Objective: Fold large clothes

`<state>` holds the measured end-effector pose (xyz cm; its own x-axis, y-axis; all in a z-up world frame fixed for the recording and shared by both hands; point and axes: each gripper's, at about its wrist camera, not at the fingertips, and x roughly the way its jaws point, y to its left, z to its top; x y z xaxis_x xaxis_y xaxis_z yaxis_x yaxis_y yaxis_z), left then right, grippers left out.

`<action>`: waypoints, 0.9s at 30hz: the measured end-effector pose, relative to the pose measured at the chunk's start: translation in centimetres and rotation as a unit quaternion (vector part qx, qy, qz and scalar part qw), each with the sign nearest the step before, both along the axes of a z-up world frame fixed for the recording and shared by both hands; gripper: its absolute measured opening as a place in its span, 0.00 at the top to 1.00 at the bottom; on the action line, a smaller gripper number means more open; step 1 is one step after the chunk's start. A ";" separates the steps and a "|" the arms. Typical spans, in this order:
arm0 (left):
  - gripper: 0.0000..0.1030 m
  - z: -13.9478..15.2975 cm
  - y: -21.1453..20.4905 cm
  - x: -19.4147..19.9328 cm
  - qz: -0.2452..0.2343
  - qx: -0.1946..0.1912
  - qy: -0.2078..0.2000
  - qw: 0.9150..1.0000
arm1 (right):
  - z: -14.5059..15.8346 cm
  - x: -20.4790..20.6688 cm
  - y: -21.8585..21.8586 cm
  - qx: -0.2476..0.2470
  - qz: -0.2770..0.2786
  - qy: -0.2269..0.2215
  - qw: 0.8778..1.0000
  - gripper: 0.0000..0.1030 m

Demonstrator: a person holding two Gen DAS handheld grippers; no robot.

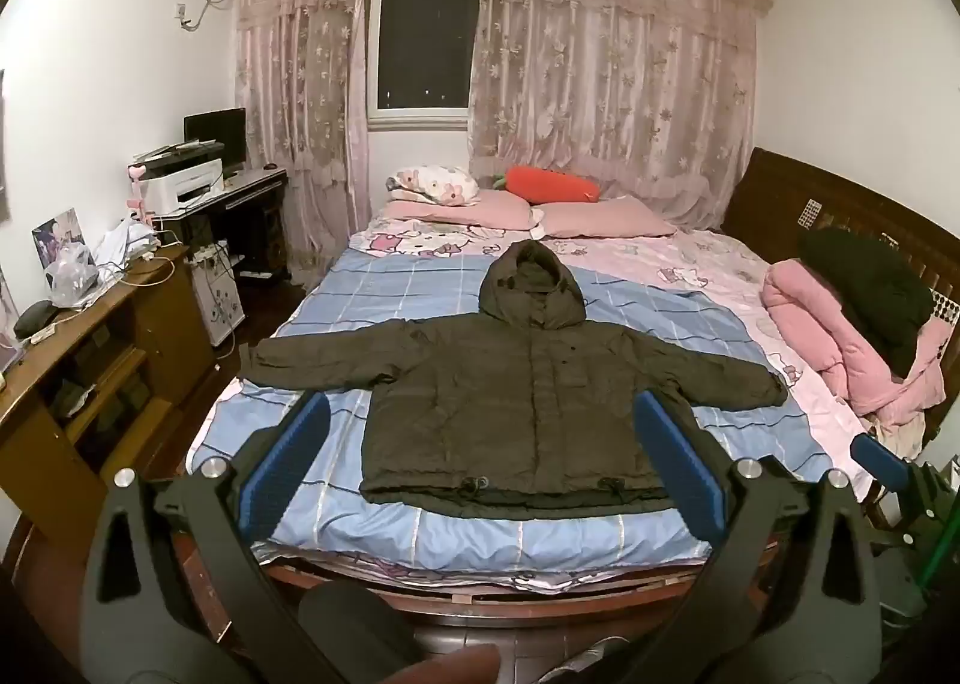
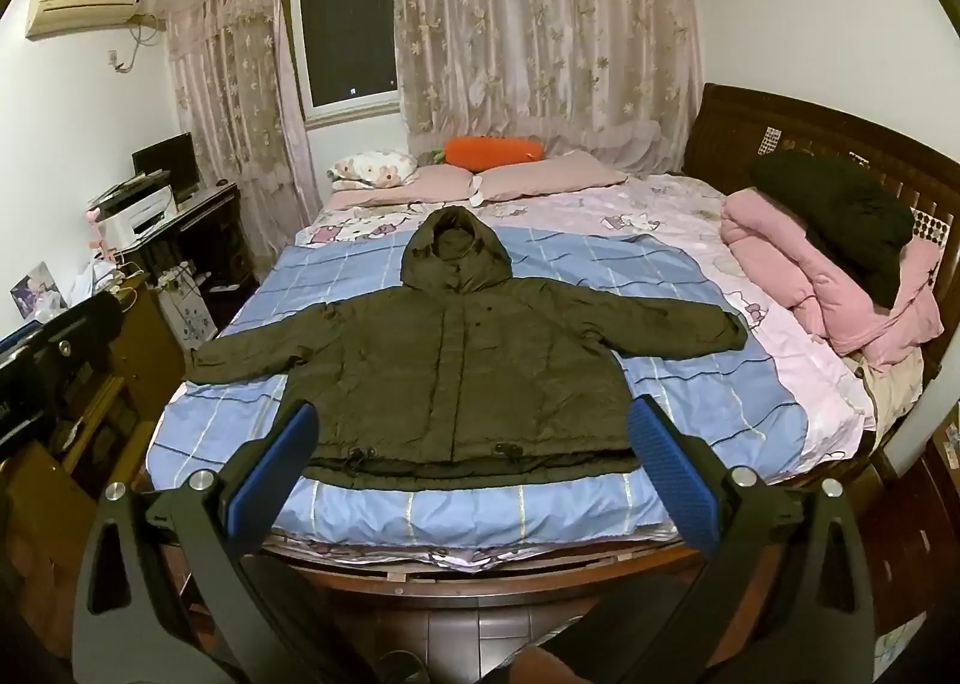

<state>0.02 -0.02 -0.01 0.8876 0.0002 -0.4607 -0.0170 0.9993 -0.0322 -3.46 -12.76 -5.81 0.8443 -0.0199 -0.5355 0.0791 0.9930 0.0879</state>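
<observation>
Wide-open left gripper, olive jacket flat on blue-checked bed, lace curtains

The jacket lies flat at the centre of the bed, hood toward twelve o'clock, sleeves toward three and nine; pillows at twelve, folded quilt at three.

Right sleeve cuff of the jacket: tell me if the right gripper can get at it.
Probably yes. The cuff lies flat on the bed, nothing over it, and the right gripper has its jaws wide open.
</observation>
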 end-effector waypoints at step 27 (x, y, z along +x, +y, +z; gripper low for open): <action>0.02 0.0 0.0 0.0 0.000 -0.003 0.003 1.000 | 0.1 0.3 0.4 0.000 0.000 -0.002 1.000 0.01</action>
